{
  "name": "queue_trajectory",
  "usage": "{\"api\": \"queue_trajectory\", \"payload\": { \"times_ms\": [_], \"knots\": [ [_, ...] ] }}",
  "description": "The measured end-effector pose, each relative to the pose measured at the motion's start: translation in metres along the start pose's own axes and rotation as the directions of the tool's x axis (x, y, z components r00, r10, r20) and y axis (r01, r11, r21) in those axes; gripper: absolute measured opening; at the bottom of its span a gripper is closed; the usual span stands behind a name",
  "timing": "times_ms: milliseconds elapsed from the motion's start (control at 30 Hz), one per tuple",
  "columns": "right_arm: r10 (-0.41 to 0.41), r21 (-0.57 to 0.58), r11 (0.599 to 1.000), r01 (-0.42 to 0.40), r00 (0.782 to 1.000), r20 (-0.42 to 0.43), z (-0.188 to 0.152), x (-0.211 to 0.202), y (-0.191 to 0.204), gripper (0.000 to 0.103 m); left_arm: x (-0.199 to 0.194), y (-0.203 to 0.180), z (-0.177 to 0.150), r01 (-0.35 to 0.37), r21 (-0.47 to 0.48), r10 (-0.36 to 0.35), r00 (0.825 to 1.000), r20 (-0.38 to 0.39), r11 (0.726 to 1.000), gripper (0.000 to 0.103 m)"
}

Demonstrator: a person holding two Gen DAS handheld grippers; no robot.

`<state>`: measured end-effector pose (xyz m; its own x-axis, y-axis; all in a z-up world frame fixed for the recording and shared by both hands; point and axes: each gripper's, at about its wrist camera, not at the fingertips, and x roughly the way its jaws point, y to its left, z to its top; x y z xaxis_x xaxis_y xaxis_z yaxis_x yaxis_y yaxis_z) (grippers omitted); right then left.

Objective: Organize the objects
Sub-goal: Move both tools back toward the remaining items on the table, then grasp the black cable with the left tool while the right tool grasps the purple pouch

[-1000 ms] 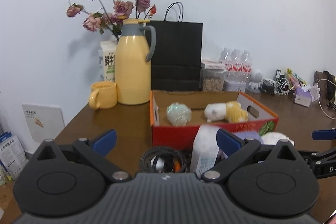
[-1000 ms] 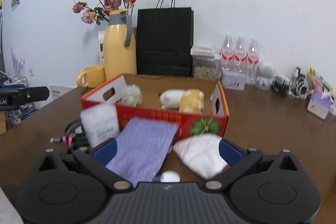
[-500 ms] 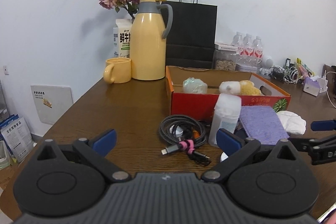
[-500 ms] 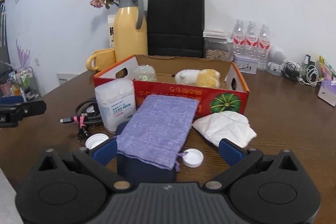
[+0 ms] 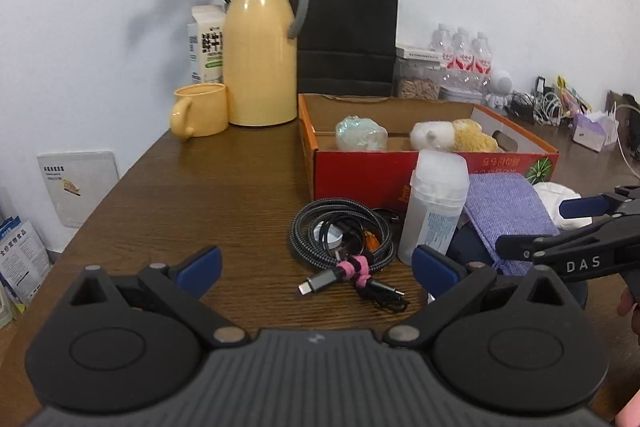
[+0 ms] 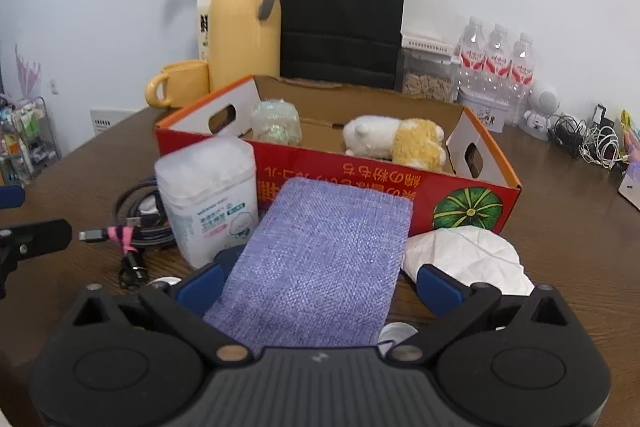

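Brown wood-grain table [image 5: 240,187] runs beneath both tongs. Left gripper [image 5: 316,265] is spread wide and holds nothing, its tips either side of a coiled cable [image 5: 340,239] lying on the wood. Right gripper [image 6: 318,281] is also wide open and empty, with a purple cloth pouch [image 6: 320,259] lying between its tips. Beside the pouch stand a white plastic container [image 6: 208,195] and a crumpled white cloth [image 6: 468,255]. Behind them the red cardboard box [image 6: 360,179] holds a plush toy [image 6: 396,141].
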<state>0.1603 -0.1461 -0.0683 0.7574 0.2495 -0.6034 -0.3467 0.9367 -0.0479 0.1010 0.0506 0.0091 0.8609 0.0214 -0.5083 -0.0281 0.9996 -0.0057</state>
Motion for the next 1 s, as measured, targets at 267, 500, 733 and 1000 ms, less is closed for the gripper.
{"api": "queue_trajectory", "payload": {
  "times_ms": [267, 500, 733, 1000],
  "knots": [
    [0.0, 0.003, 1.0, 0.0, 0.999, -0.034, 0.004, 0.018, 0.001, 0.103, 0.024, -0.001, 0.007, 0.017, 0.032, -0.015, 0.999, -0.049, 0.999, 0.103],
    [0.072, 0.031, 0.997, -0.071, 0.997, -0.036, 0.002, 0.017, -0.003, 0.085, 0.046, -0.007, 0.01, 0.053, 0.064, -0.046, 0.994, -0.102, 0.997, 0.103],
    [0.154, 0.104, 0.983, -0.15, 0.988, -0.027, 0.002, 0.013, -0.013, 0.059, 0.064, -0.008, 0.013, 0.041, 0.087, -0.029, 0.99, -0.135, 0.995, 0.103],
    [0.155, 0.13, 0.979, -0.157, 0.988, 0.028, 0.001, 0.001, -0.024, 0.019, 0.079, -0.015, 0.013, 0.041, 0.142, -0.017, 0.986, -0.169, 0.989, 0.103]
  ]
}}
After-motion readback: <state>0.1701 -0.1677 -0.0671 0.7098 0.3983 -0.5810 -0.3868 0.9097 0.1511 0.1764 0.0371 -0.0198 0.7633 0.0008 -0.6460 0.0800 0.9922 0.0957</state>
